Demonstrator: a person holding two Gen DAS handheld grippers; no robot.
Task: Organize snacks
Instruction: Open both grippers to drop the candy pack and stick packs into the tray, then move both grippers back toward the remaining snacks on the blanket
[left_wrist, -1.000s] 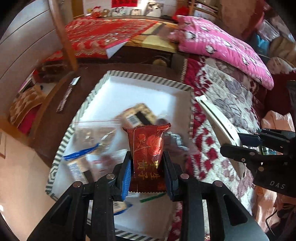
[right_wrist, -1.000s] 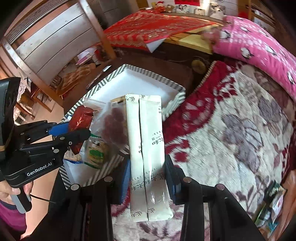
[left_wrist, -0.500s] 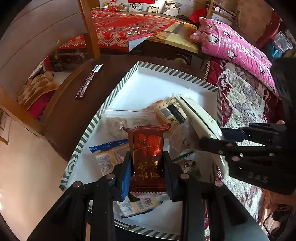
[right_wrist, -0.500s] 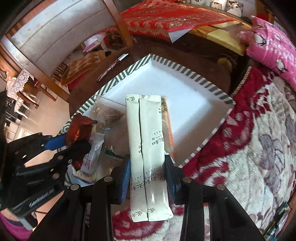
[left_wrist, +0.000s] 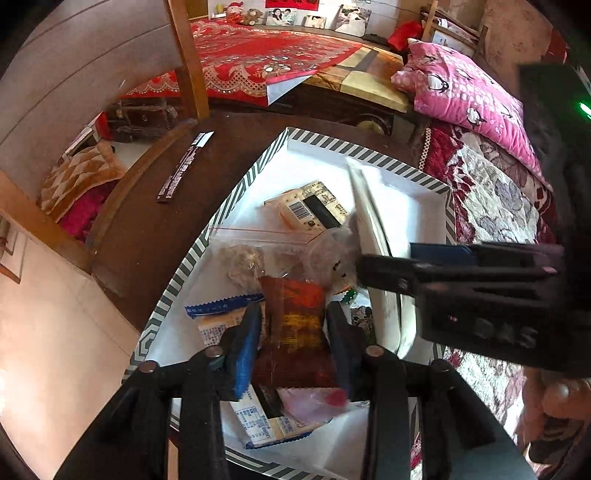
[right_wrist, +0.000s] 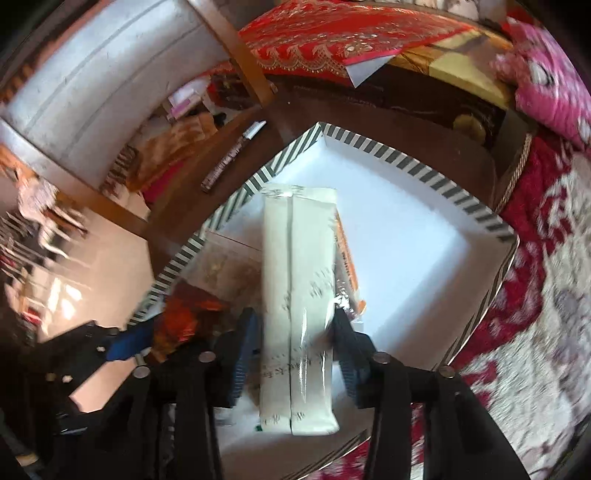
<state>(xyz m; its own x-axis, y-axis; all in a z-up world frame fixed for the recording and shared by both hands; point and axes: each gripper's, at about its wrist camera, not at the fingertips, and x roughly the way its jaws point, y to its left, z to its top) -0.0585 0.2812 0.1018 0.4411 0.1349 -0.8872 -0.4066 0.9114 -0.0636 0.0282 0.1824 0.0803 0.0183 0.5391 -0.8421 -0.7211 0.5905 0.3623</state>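
Note:
A white tray with a striped rim sits on a dark wooden table and holds several snack packets. My left gripper is shut on a red snack packet, low over the tray's near end above other packets. My right gripper is shut on a long white double sachet, held over the tray's middle. The right gripper and its sachet show in the left wrist view. The left gripper with the red packet shows in the right wrist view.
In the tray lie a yellow barcoded packet, a clear bag of nuts and blue-edged packets. A dark stick packet lies on the table left of the tray. A patterned red blanket and pink pillow are to the right.
Both grippers have moved further over the tray and lower. The white sachet went from beside the tray's right edge to above its middle. The red packet has sunk toward the packets.

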